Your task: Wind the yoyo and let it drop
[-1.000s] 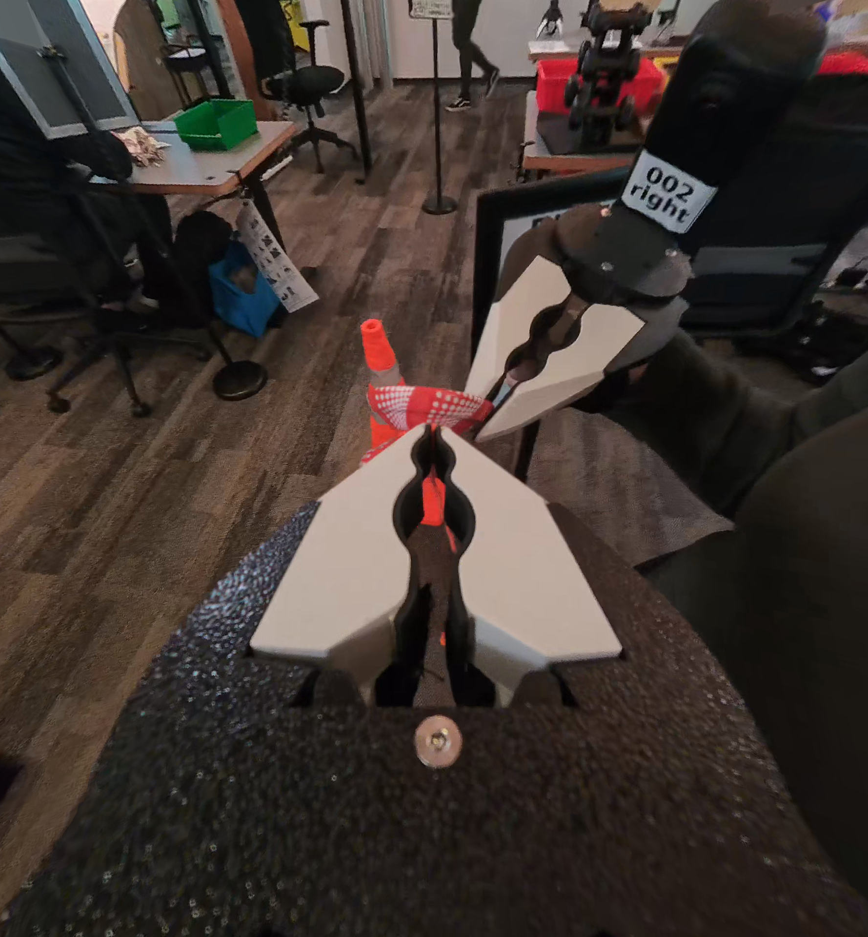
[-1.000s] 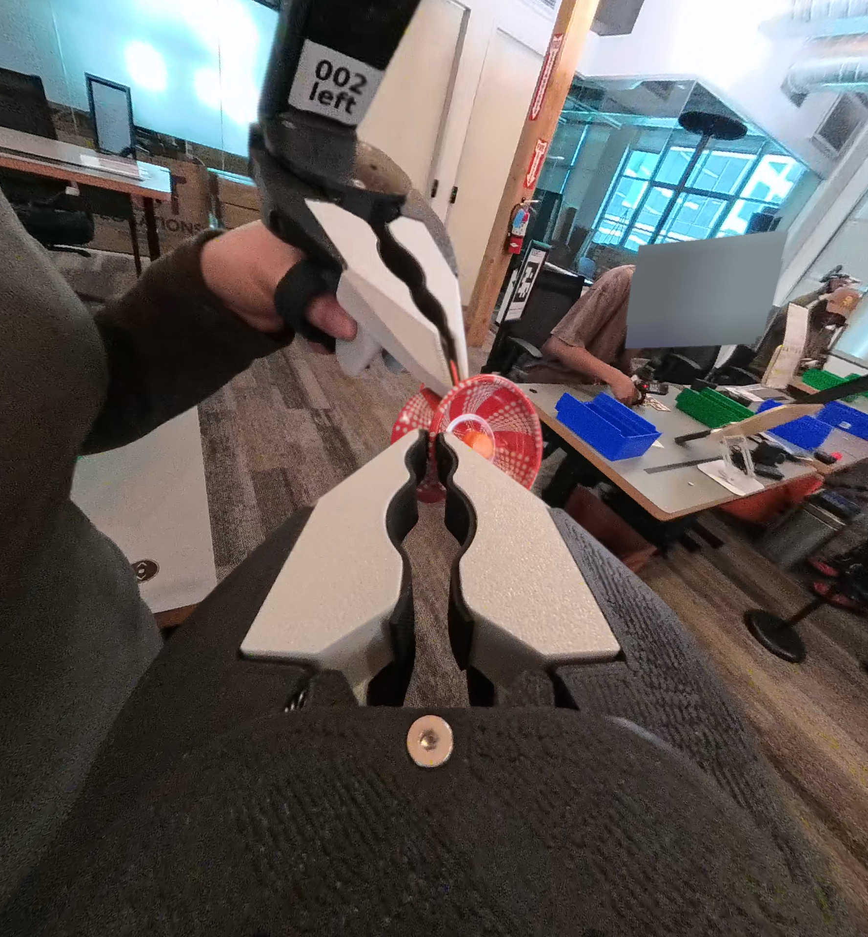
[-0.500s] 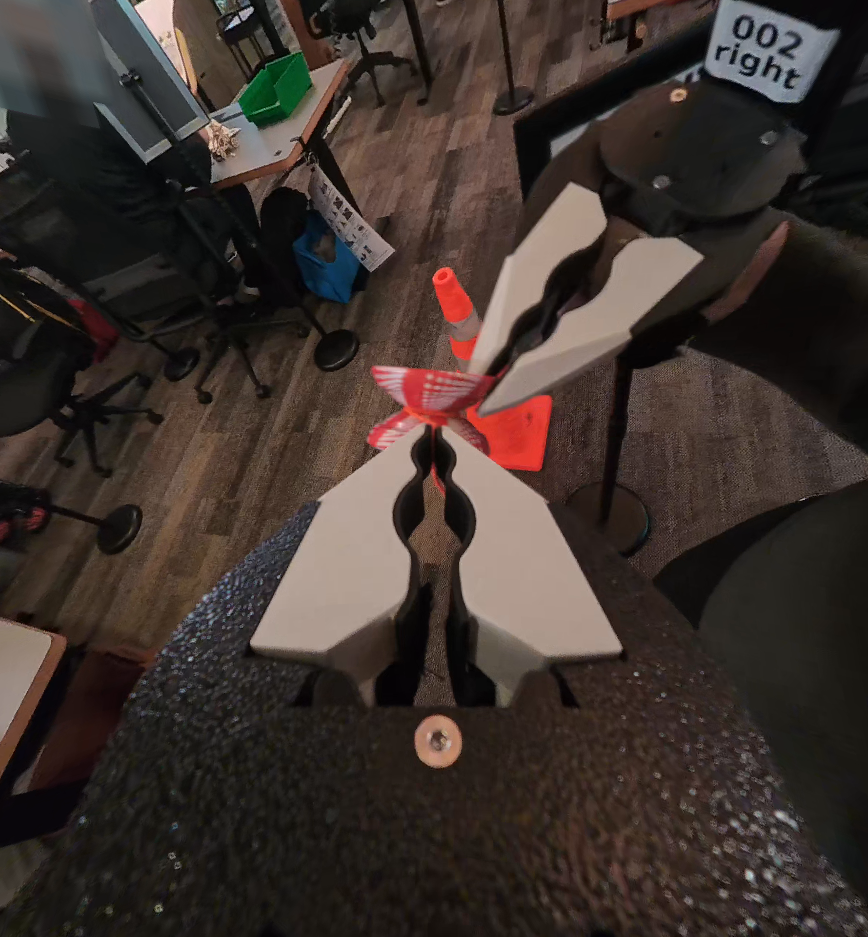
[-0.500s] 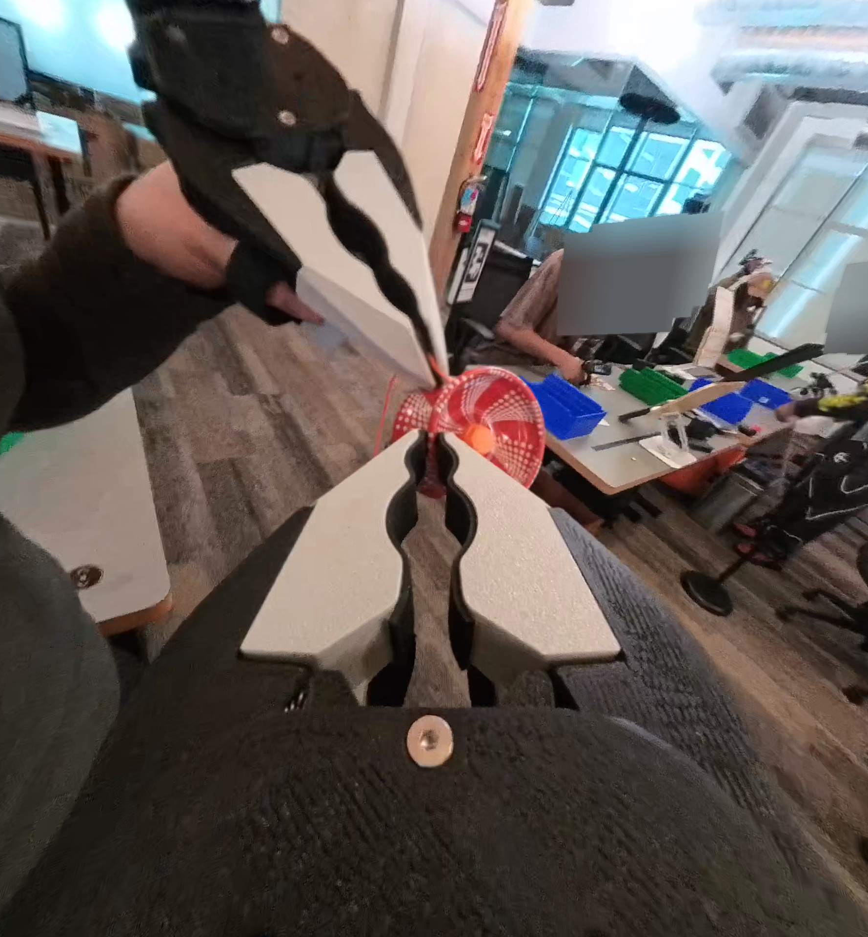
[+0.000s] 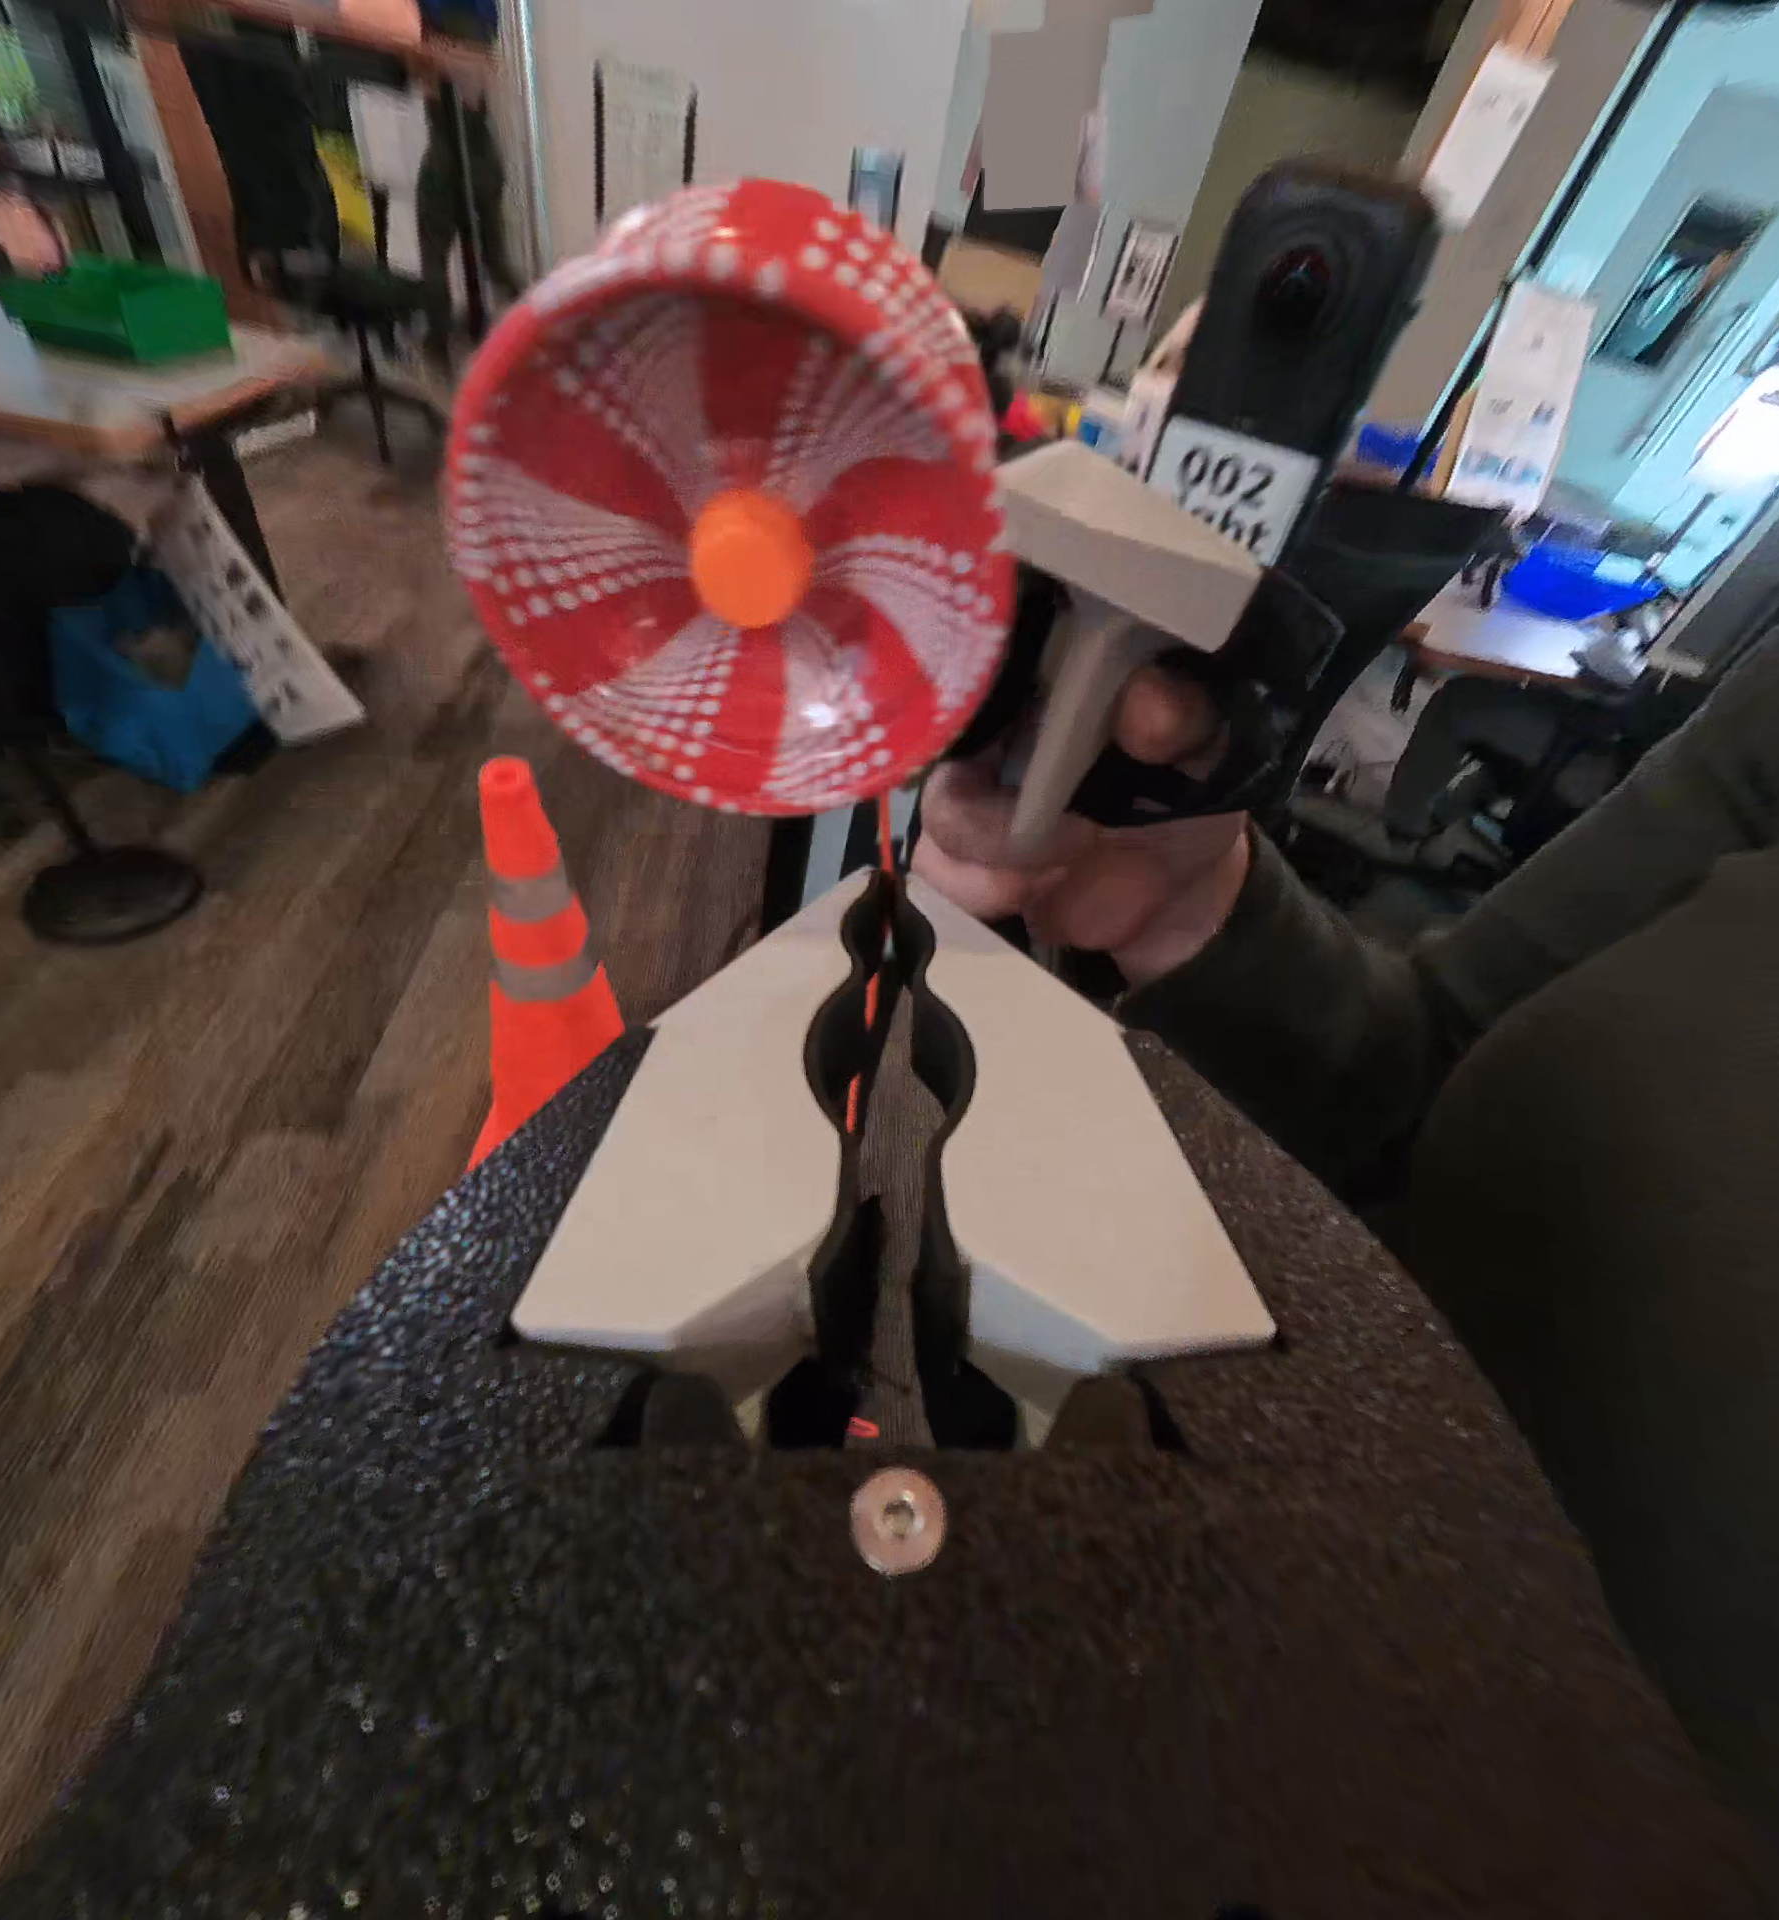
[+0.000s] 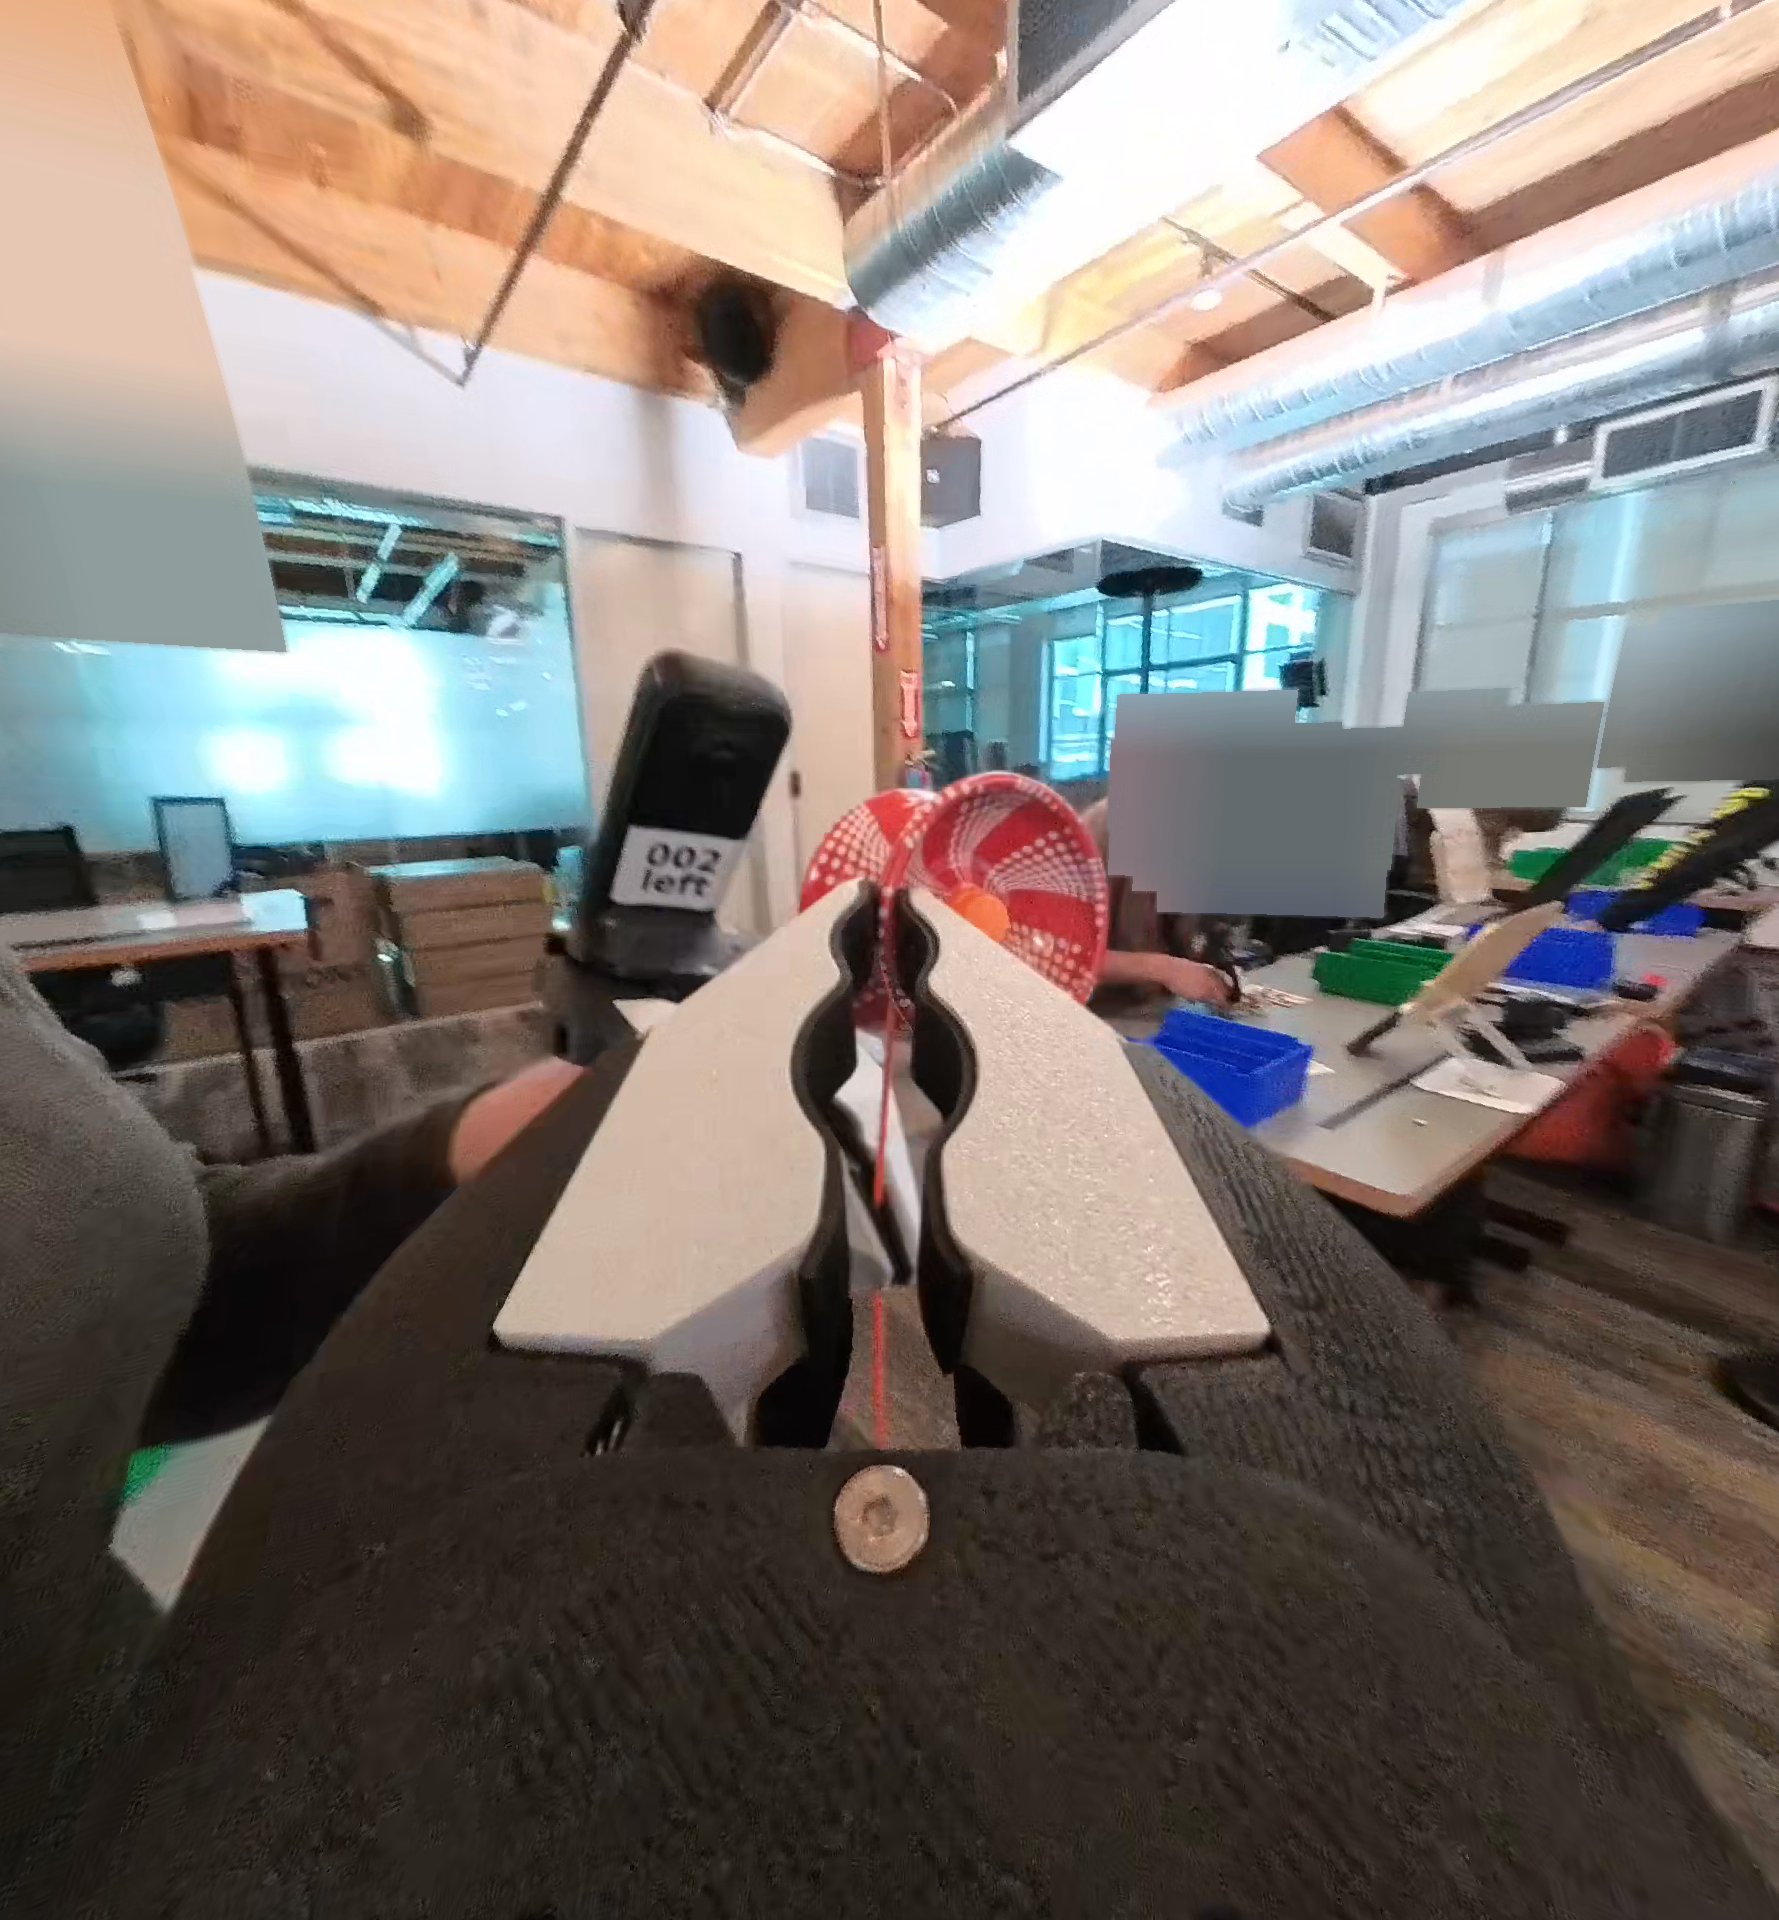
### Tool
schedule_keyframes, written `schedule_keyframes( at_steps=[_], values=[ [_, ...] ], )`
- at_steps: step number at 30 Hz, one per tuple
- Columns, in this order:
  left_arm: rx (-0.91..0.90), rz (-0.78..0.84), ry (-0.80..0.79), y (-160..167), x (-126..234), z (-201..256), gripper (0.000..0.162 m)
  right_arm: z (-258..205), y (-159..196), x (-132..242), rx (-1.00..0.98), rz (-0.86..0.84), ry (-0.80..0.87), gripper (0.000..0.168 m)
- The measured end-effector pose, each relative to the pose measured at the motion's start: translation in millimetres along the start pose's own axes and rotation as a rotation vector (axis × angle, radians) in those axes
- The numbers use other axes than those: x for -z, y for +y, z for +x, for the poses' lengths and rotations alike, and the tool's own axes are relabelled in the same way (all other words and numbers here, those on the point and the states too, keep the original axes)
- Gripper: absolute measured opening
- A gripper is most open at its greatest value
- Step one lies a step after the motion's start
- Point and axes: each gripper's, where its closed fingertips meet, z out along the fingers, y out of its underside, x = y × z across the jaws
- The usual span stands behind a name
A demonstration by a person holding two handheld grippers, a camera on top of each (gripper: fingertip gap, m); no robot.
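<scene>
A: Left wrist view first. What's the left gripper [image 5: 887,883] doing?

B: Its jaws are sitting nearly together, pinching the orange string [image 5: 869,1013] that's running down the slot between them. The yoyo [image 5: 729,499], red with white dots and an orange hub, is hanging in the air just above the tips, one cupped face toward the camera.

A: And the other one?

B: The right gripper [image 5: 1103,644] is sitting just right of the yoyo, a hand [image 5: 1082,883] wrapping its handle. From here I can't tell its jaws. An orange cone [image 5: 537,935] is standing on the wood floor [image 5: 137,1091] lower left.

A: Right wrist view?

B: The right gripper [image 6: 887,902] jaws are closing to a narrow slit at the tips, gripping the yoyo [image 6: 1010,883] at the groove between its two halves. The string [image 6: 880,1164] is dropping straight down through the slot. The left gripper [image 6: 677,914] is partly showing behind on the left. A tabletop [image 6: 1404,1143] with blue and green bins is sitting at right.
</scene>
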Motion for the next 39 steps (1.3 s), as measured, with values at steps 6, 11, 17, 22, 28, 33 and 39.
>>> schedule_keyframes(
  at_steps=[6,11,17,22,28,33,39],
  values=[
    [-0.028,0.203,-0.052,-11,12,-27,0.0,-21,-2,6,-0.034,0.003,-0.183,0.001],
    [-0.168,0.137,-0.199,-22,32,-51,0.0,-38,23,13,0.065,-0.162,-0.282,0.0],
    [-0.472,-0.047,-0.329,-42,44,-30,0.0,-15,44,12,0.237,-0.326,-0.112,0.001],
    [-0.688,-0.068,-0.449,-50,40,-7,0.0,-5,27,3,0.303,-0.225,0.013,0.001],
    [-0.52,0.048,-0.329,-42,37,12,0.0,10,15,-1,0.328,-0.127,0.132,0.0],
    [-0.344,0.113,-0.291,-23,32,4,0.0,7,9,-3,0.27,-0.068,0.112,0.0],
    [-0.084,0.248,-0.223,-7,29,-10,0.042,3,8,-3,0.211,-0.043,0.065,0.0]
  ],
)
